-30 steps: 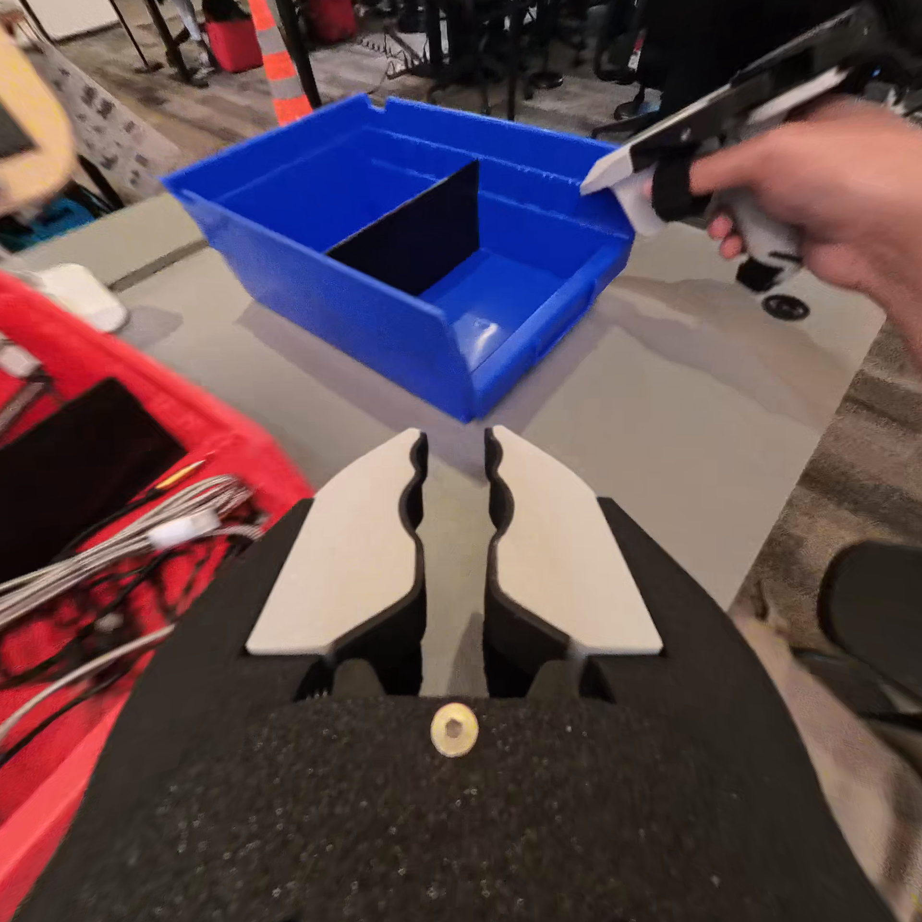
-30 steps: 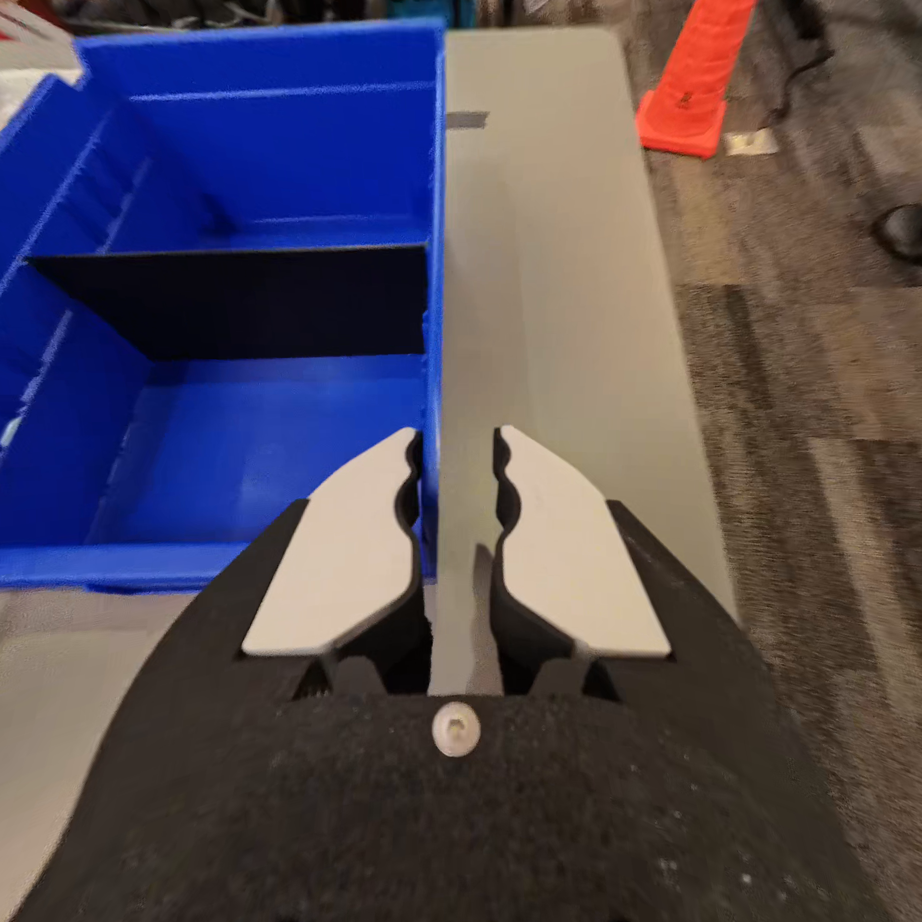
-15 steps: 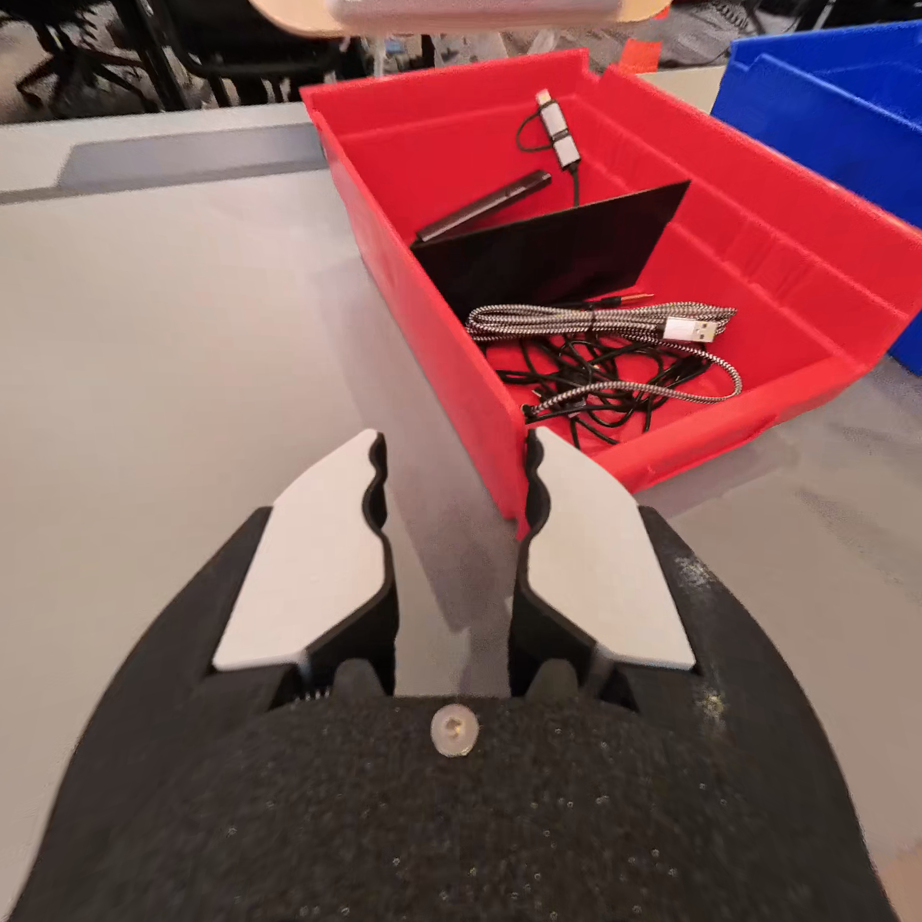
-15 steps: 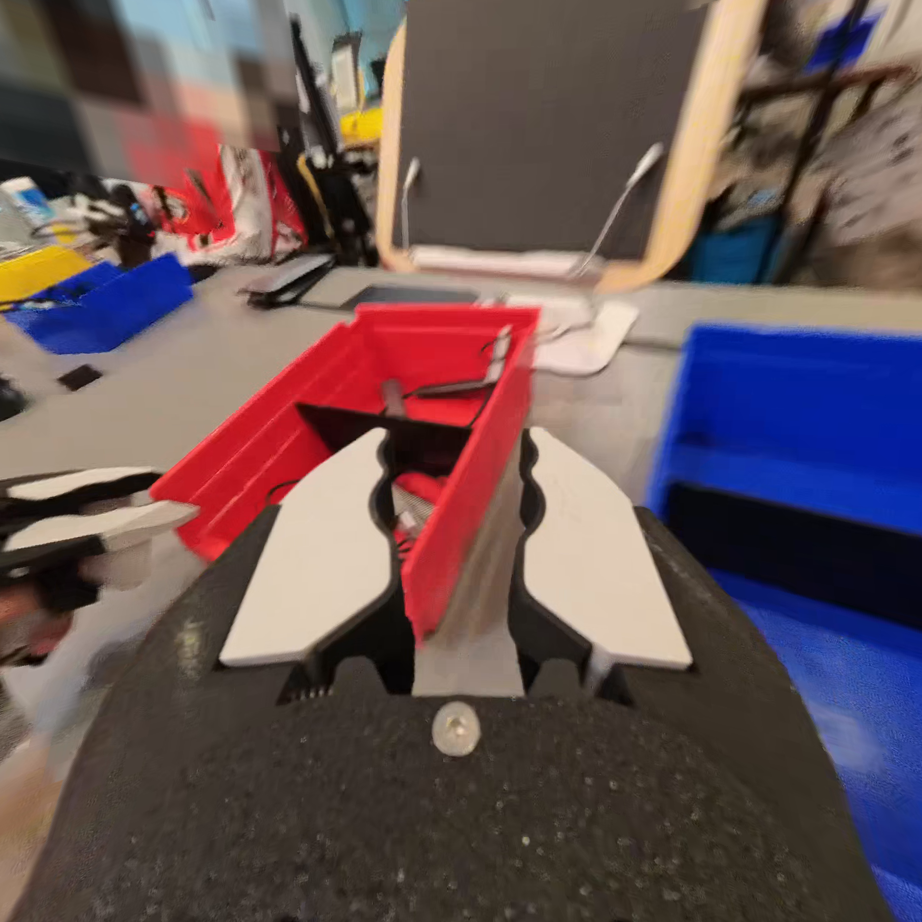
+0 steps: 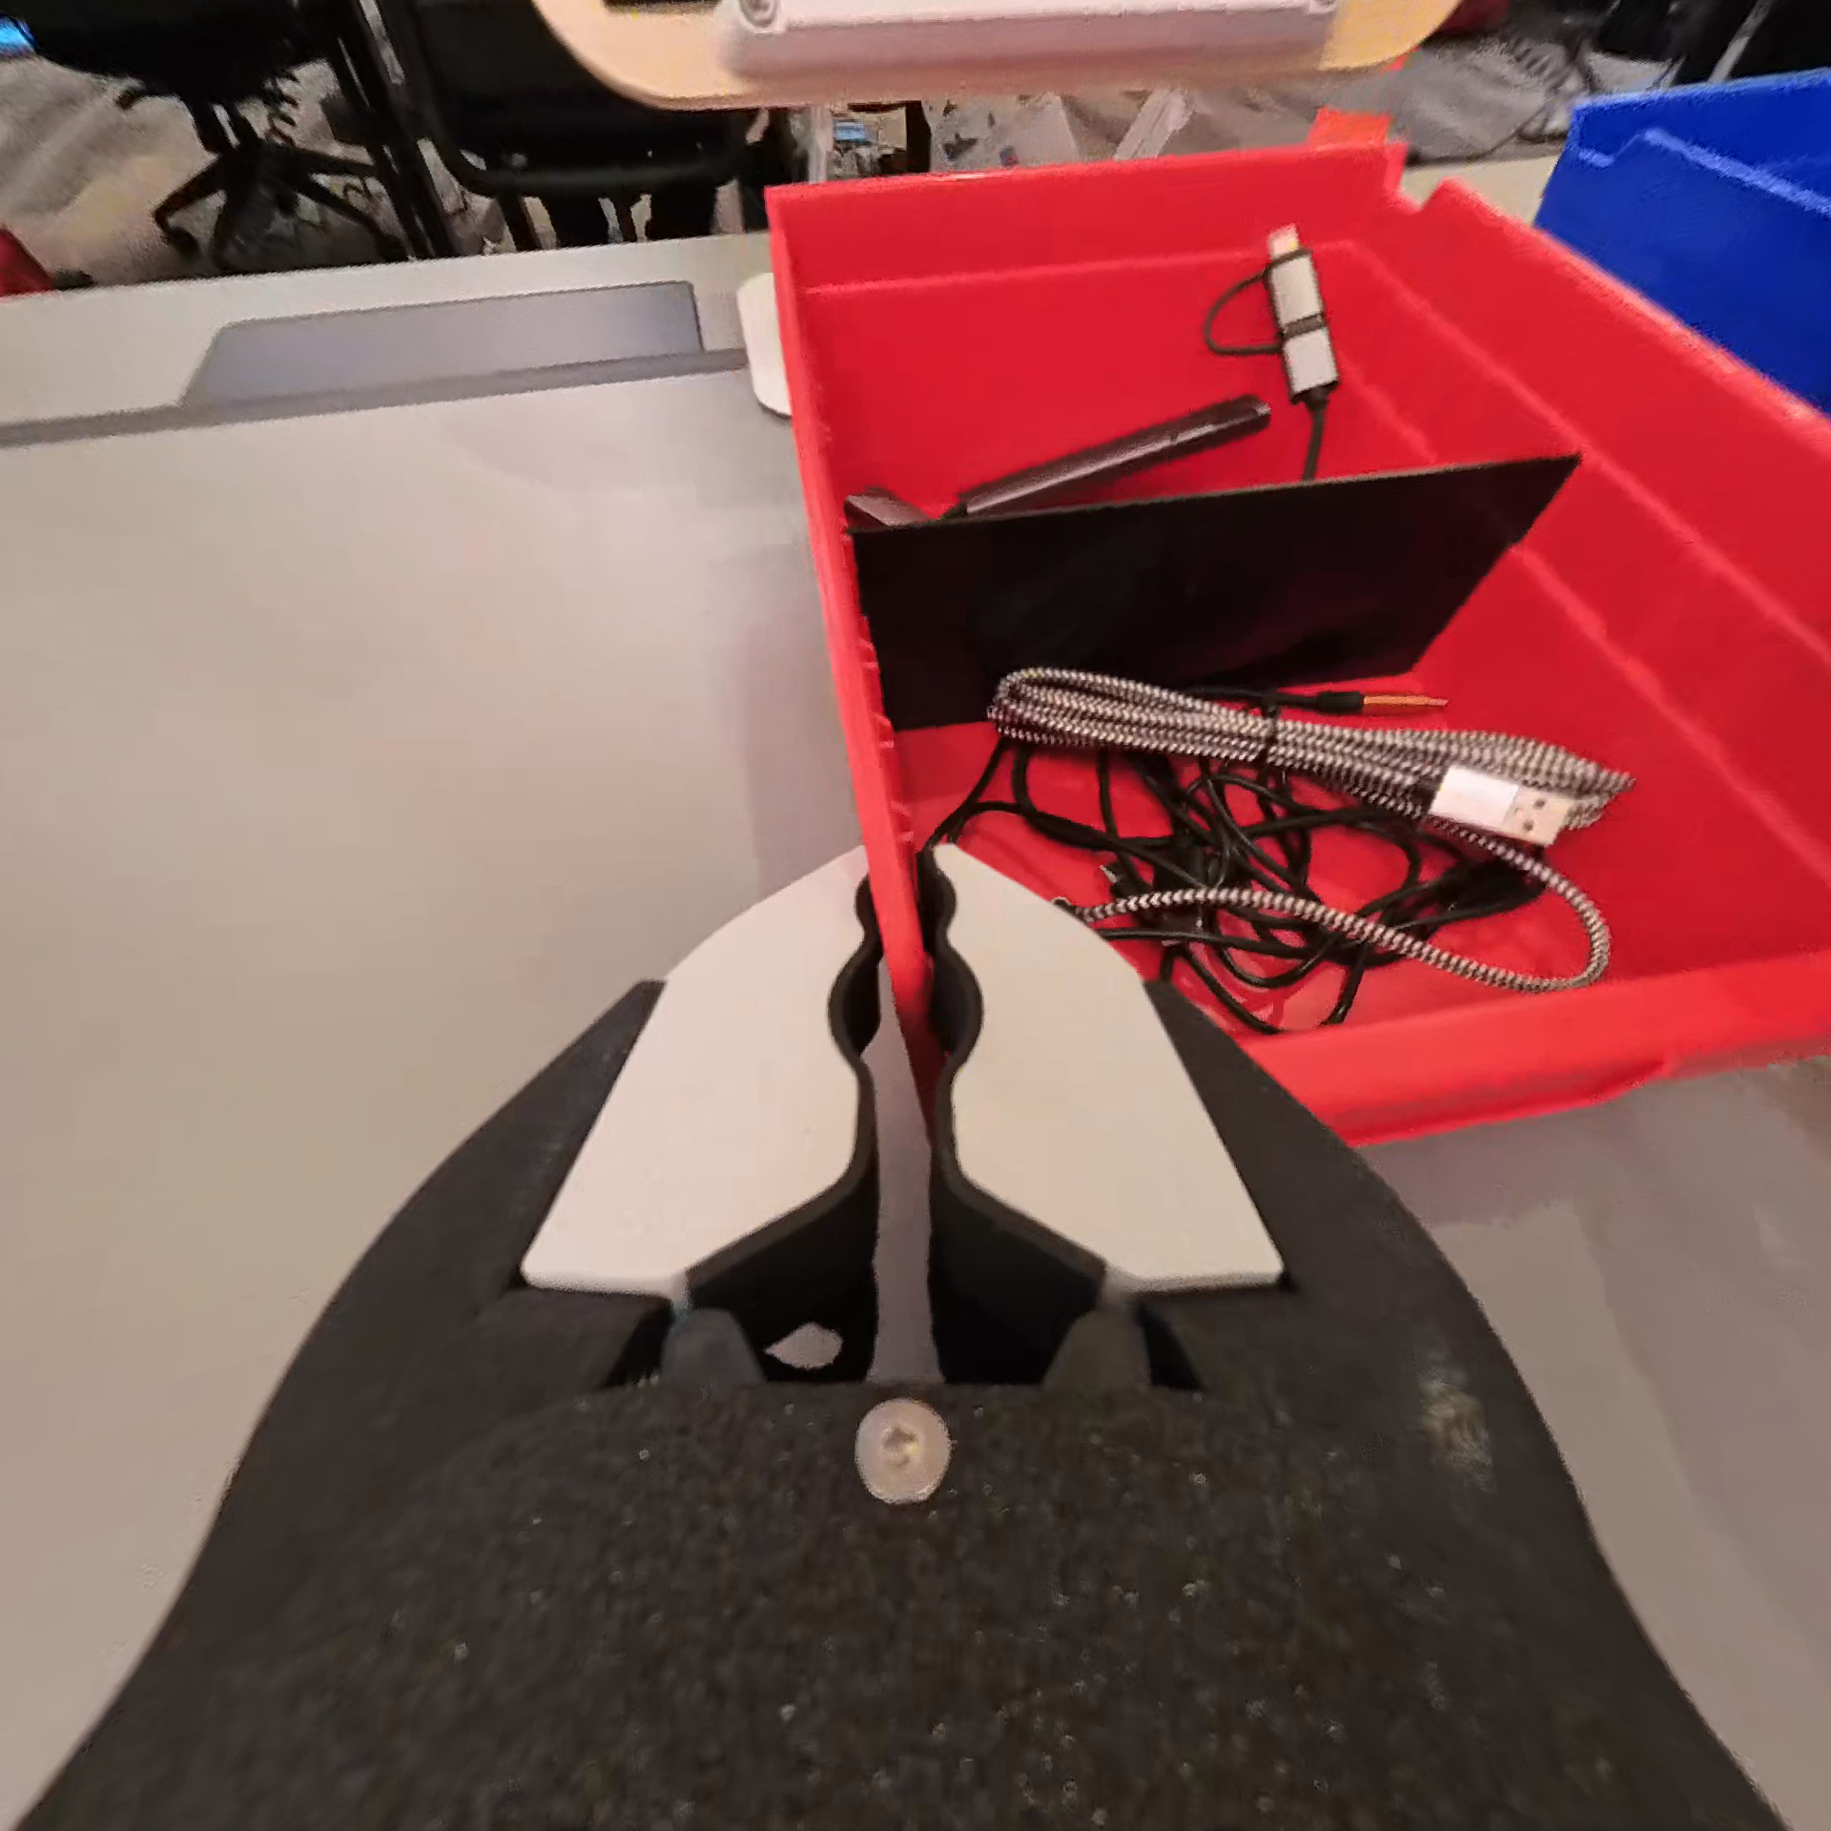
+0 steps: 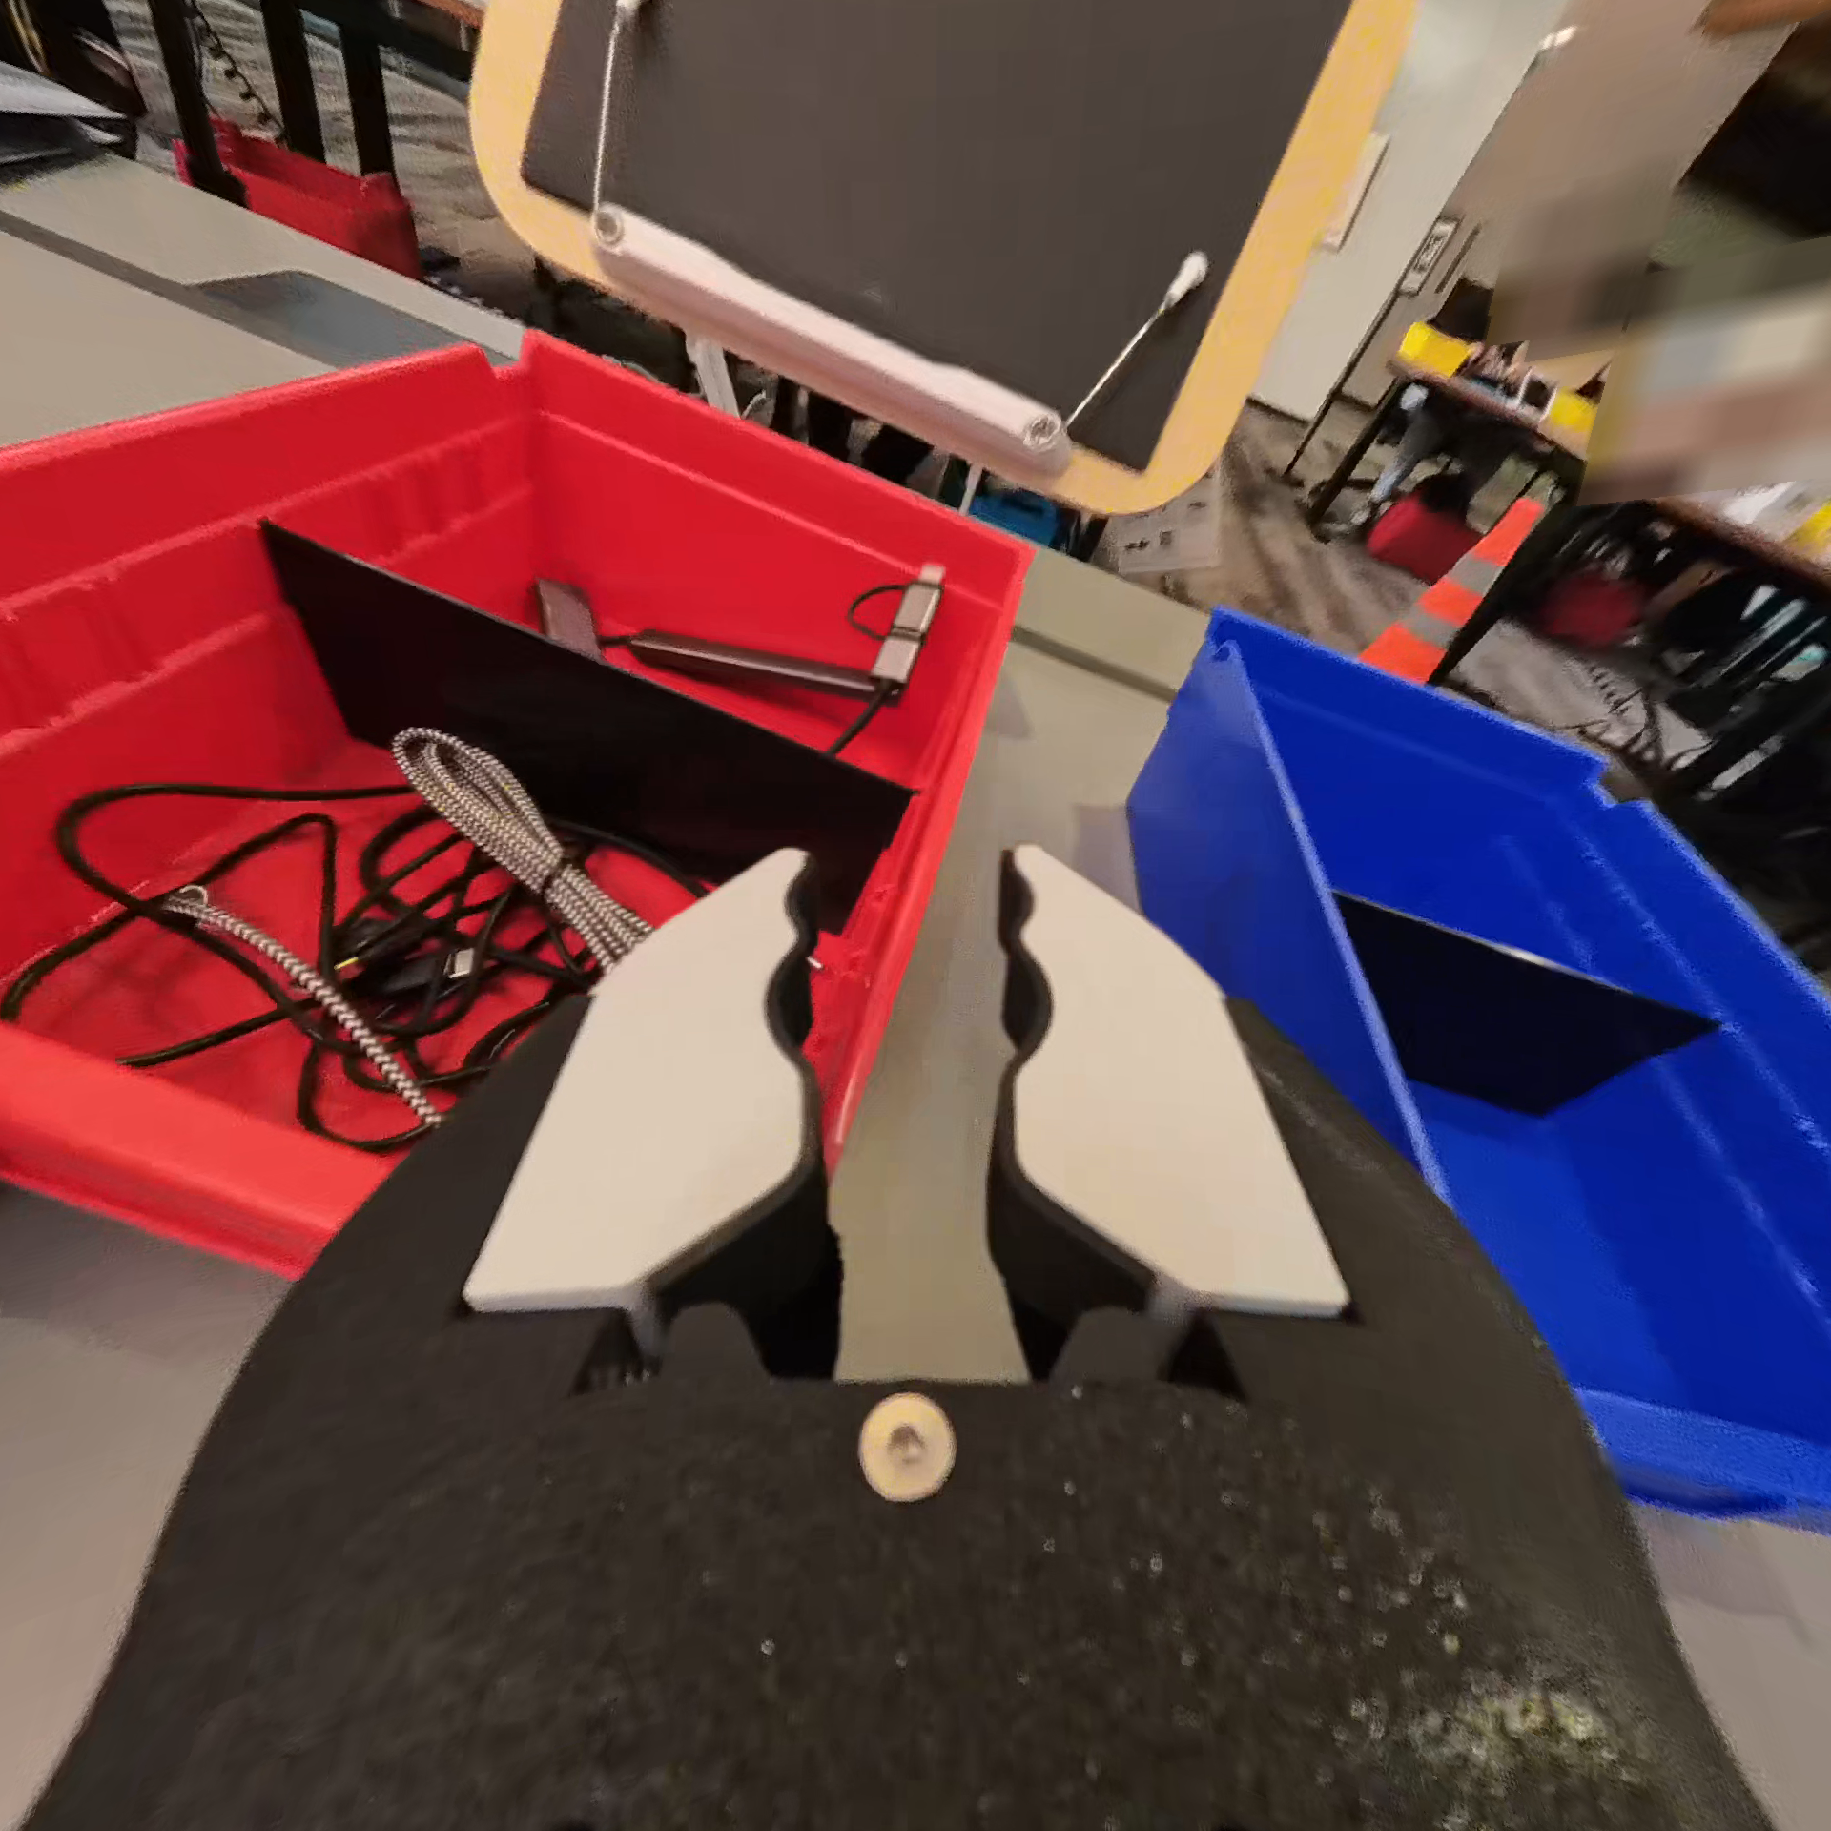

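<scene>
- While we hold the left gripper [image 5: 900, 882] at the near left corner of the red bin [image 5: 1090, 233], its jaws are pinched on that bin's left wall, one finger outside and one inside.
- We carry the right gripper [image 6: 907, 872] with its jaws spread and nothing between them; they straddle the red bin's right wall, the left finger [image 6: 674, 1070] over the bin and the right one over the grey table [image 6: 1050, 713].
- We see a black divider [image 5: 1169, 585] splitting the red bin in two.
- Near compartment: a striped braided cable [image 5: 1288, 753] bundled over a tangle of thin black cables [image 5: 1219, 892].
- Far compartment: a dark slim stick [image 5: 1110, 461] and a small grey adapter [image 5: 1303, 327] on a black lead.
- To the right stands a blue bin [image 6: 1486, 812] with its own dark divider [image 6: 1496, 1021]; both parts we can see hold nothing.
</scene>
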A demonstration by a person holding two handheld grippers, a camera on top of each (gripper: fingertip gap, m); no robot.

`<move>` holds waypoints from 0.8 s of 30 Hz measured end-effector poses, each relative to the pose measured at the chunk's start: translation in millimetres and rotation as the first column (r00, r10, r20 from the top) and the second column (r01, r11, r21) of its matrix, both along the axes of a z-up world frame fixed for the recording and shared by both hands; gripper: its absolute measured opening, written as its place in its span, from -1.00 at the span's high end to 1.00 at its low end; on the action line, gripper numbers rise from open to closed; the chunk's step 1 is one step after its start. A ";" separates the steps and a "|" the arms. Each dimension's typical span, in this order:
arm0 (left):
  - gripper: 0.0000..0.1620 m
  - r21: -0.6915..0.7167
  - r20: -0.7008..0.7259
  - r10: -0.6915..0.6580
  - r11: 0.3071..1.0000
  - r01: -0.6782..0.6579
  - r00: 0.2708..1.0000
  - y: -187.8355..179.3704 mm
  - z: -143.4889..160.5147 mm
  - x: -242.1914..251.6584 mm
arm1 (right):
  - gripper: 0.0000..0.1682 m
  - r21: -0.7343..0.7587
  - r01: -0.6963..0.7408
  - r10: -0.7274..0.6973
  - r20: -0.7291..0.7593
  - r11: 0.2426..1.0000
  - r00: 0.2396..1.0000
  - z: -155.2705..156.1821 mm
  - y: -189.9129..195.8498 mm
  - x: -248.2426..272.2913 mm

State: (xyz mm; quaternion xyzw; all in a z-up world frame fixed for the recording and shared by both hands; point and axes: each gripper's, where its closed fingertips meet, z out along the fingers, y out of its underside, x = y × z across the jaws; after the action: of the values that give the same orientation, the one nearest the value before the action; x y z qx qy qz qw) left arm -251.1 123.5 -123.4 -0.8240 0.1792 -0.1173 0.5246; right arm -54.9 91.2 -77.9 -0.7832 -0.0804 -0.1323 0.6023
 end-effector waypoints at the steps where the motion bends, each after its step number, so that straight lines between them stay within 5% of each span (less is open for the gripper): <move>1: 0.95 -0.013 0.022 0.004 1.000 -0.004 1.000 -0.1 -0.1 -1.6 | 0.53 -0.040 -0.014 0.013 -0.019 0.999 1.000 -9.4 0.7 -2.7; 3: 0.95 -0.013 0.021 0.010 1.000 -0.009 1.000 -0.2 0.0 -3.0 | 0.55 -0.137 -0.025 0.013 -0.087 0.990 0.996 -35.6 -0.9 -7.4; 5: 0.95 0.005 -0.020 0.021 1.000 -0.021 1.000 0.2 -0.1 -3.7 | 0.76 -0.107 -0.009 -0.007 -0.146 0.994 0.989 -34.5 -6.8 -10.3; 12: 0.96 -0.009 -0.057 0.028 1.000 -0.029 0.998 7.8 5.2 -25.5 | 0.90 -0.083 0.062 -0.083 -0.278 0.995 0.957 -27.0 -1.9 -30.3; 24: 0.97 0.014 -0.007 0.116 0.993 -0.116 0.993 53.0 28.6 -235.9 | 0.86 -0.040 -0.080 0.067 -0.257 0.996 0.964 0.8 58.1 -239.6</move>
State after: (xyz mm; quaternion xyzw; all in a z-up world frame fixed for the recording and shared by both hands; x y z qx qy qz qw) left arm -487.0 176.4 -94.8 -0.8299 0.1337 -0.0822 0.5354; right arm -294.5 149.3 -77.1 -0.8051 -0.0343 -0.0059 0.5922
